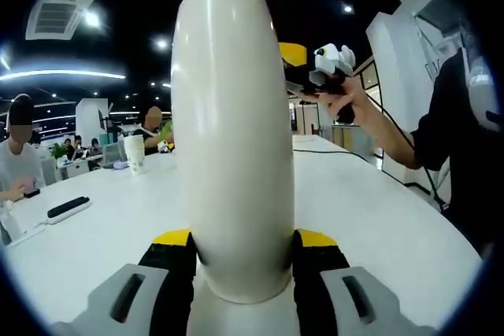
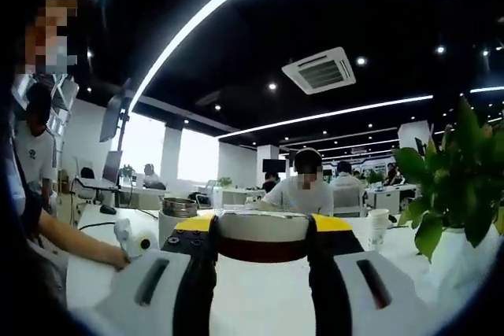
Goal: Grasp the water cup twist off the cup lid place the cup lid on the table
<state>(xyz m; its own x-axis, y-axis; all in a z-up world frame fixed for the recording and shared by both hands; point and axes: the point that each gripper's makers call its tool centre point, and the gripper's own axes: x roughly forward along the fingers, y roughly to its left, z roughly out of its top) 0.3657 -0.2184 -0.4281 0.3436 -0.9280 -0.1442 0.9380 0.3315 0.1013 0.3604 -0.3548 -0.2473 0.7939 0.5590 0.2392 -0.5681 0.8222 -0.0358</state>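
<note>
A tall white water cup (image 1: 232, 116) stands between the jaws of my left gripper (image 1: 242, 245), which is shut on its lower body above the white table (image 1: 378, 218). Beyond the cup, at upper right, a hand holds my right gripper (image 1: 315, 68). In the right gripper view, the cup lid (image 2: 262, 238), white with a dark reddish band, sits between the jaws of my right gripper (image 2: 262, 234), shut on it. To the left, apart from the lid, the cup's open metal rim (image 2: 179, 208) shows, with a person's arm beside it.
A paper cup (image 1: 135, 153) and a black flat device (image 1: 68, 207) lie on the table's left side, and a cable (image 1: 346, 155) runs along the right. A leafy plant in a white pot (image 2: 457, 186) stands at right. Several people sit at the far side.
</note>
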